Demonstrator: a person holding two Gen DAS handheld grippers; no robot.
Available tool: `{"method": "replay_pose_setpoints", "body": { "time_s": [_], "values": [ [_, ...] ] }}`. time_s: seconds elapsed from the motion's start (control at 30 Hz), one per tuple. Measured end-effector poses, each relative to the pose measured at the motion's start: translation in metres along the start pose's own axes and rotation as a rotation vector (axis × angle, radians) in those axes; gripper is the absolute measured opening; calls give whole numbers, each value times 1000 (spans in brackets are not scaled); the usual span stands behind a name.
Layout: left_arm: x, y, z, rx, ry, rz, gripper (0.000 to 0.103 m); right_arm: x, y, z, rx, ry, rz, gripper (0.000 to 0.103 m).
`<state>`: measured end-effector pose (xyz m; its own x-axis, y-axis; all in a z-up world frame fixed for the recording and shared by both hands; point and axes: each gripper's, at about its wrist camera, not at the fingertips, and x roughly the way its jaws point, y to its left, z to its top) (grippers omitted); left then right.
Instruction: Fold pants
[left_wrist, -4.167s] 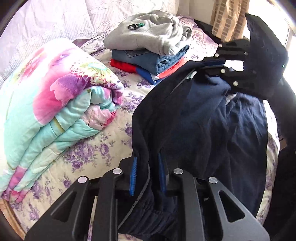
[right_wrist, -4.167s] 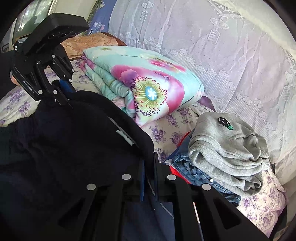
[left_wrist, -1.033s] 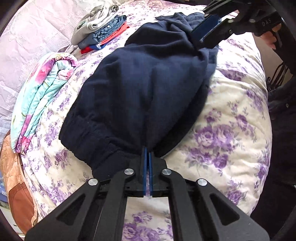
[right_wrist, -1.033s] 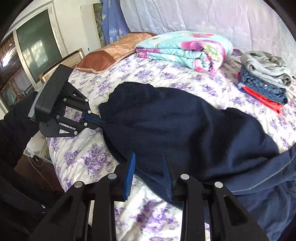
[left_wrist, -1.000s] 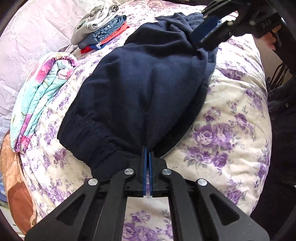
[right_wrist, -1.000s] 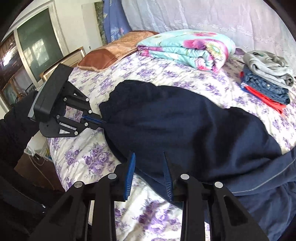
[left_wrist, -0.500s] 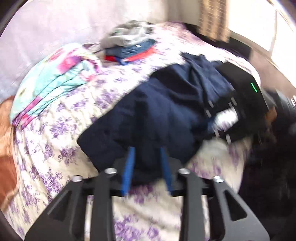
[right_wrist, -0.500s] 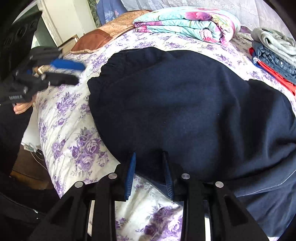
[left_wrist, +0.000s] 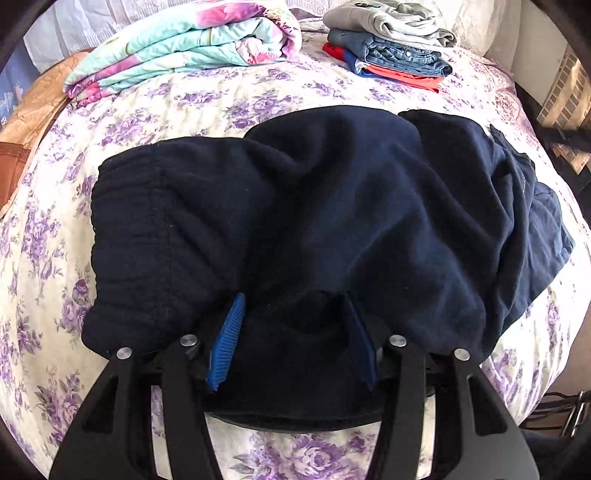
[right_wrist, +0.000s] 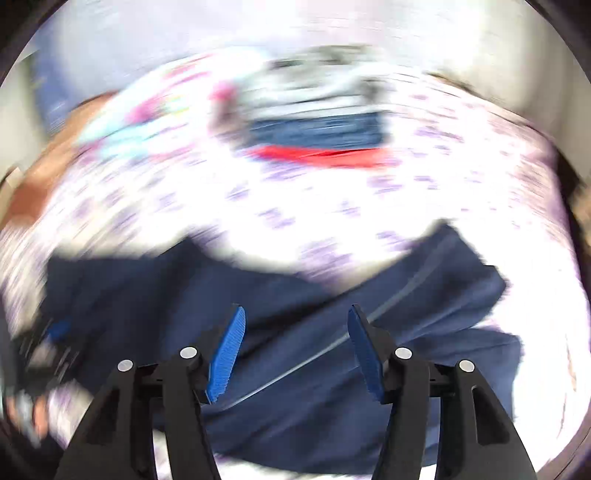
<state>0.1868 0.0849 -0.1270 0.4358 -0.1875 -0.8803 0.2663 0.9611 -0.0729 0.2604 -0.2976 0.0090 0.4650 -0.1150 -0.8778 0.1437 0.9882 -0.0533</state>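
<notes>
Dark navy pants lie folded in a heap across the floral bed, waistband at the left. My left gripper is open, its blue pads over the near edge of the pants and holding nothing. The right wrist view is motion-blurred. In it my right gripper is open above the pants, over a part with a pale side stripe. At the left edge of that view a blurred dark shape with a blue pad may be the left gripper.
A folded floral quilt lies at the back left of the bed. A stack of folded clothes, grey on denim on red, sits at the back right. A brown pillow is at the far left. The bed edge runs along the near side.
Both grippers have let go of the pants and opened wide. The left gripper has swung round to face the pants from the near edge. The right gripper is moving fast, blurring its view.
</notes>
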Motion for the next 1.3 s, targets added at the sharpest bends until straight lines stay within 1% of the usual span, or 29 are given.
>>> {"method": "replay_pose_setpoints", "body": {
  "time_s": [0.03,0.1,0.13,0.17,0.23,0.27,0.3,0.4,0.43,0.47,0.5,0.53,0.57,0.6,0.7,0.8,0.87,0.93,1.0,1.07,1.1,1.17,1.2,1.27,1.3],
  "values": [
    [1,2,2,-4,0,-9,52,19,-21,22,58,50,-23,58],
    [2,6,3,-12,1,-33,52,60,-58,53,182,167,-25,58],
    [2,8,2,-13,-2,-40,53,78,-71,65,244,202,-38,57],
    [3,8,2,-10,-4,-42,53,92,-77,72,278,225,-59,57],
    [3,6,1,3,-13,-35,53,117,-85,77,312,272,-99,55],
    [2,7,-1,7,-15,-34,53,130,-88,78,330,306,-134,51],
    [2,7,-1,9,-16,-37,53,145,-93,75,353,343,-165,50],
    [3,10,1,13,-18,-54,54,175,-97,69,378,428,-206,50],
    [3,10,2,14,-19,-57,54,180,-97,67,373,435,-204,50],
    [3,10,2,18,-21,-57,54,181,-95,65,360,428,-210,51],
    [3,9,2,20,-22,-55,54,181,-94,64,349,411,-210,50],
    [4,9,3,22,-23,-53,55,177,-93,63,341,387,-208,43],
    [3,9,3,24,-24,-51,55,171,-93,62,331,375,-206,24],
    [3,9,3,25,-25,-52,55,161,-92,60,331,361,-203,21],
    [4,9,3,21,-22,-56,55,122,-101,55,341,296,-162,19],
    [4,9,4,14,-16,-58,55,65,-119,43,360,194,-89,19],
    [4,9,5,8,-11,-63,55,26,-138,27,366,125,-56,19],
    [4,10,6,0,-4,-68,55,-5,-162,0,393,67,-34,19],
    [4,10,7,-10,5,-73,55,-25,-188,-32,428,24,-20,19],
    [4,11,9,-18,16,-80,55,-34,-211,-71,486,8,3,18],
    [4,12,9,-17,21,-82,55,-32,-220,-92,503,12,16,18],
    [4,12,10,-12,32,-85,55,-13,-234,-134,546,44,44,18],
    [4,12,9,-11,37,-86,55,2,-238,-154,569,72,53,18],
    [3,13,10,-14,49,-91,55,34,-245,-191,610,125,71,13],
    [3,14,10,-16,56,-94,54,46,-247,-205,633,126,103,13]
  ]
}}
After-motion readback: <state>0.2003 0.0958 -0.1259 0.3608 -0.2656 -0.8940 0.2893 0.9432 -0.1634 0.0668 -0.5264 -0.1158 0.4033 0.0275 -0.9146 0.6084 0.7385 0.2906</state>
